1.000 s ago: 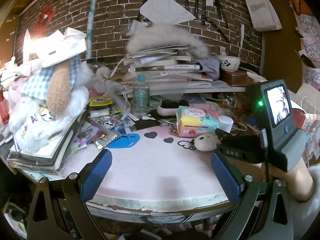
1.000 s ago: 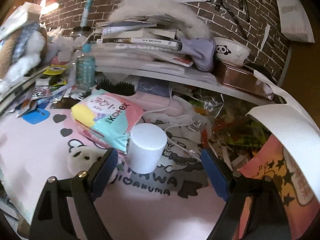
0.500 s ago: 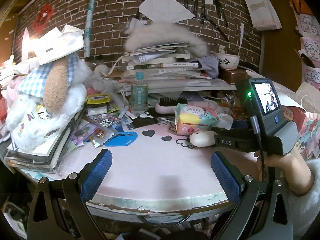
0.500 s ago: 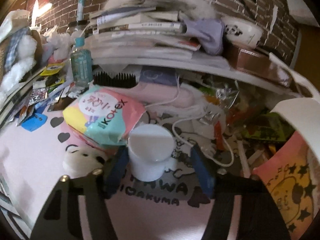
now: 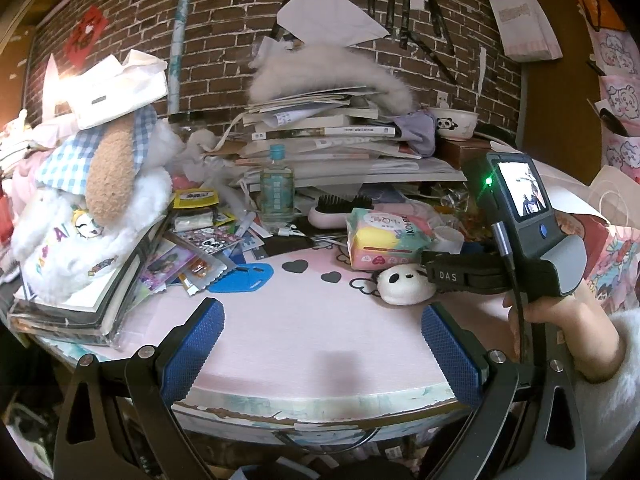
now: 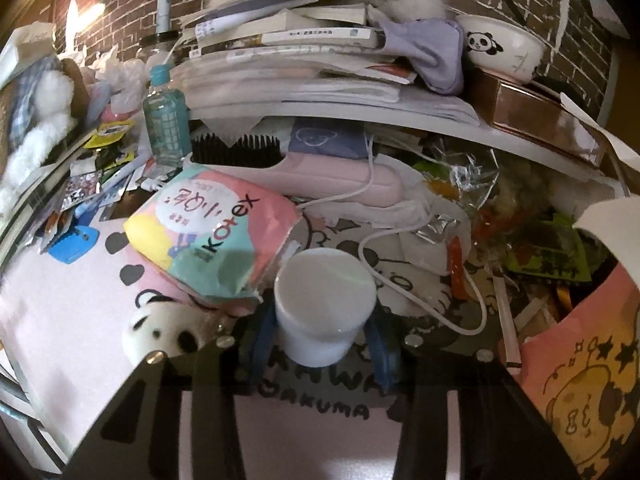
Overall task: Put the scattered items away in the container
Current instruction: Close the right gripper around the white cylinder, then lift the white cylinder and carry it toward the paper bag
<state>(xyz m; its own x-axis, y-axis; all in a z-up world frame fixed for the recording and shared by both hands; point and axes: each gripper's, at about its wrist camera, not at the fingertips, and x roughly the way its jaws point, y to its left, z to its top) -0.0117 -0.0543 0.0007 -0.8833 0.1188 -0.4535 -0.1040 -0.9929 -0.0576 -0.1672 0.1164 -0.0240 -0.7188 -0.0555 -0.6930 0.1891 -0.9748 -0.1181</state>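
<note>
The left gripper hangs open and empty over the bare pink bench. Rightward, the right gripper has just clamped its blue pads onto the white jar beside the tissue pack, so it's ready to lift toward a container, which isn't identifiable here.

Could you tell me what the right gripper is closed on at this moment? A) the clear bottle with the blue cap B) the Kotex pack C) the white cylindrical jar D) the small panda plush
C: in the right wrist view the blue pads of the right gripper press on both sides of the white cylindrical jar, while the panda plush lies free to its left.
</note>
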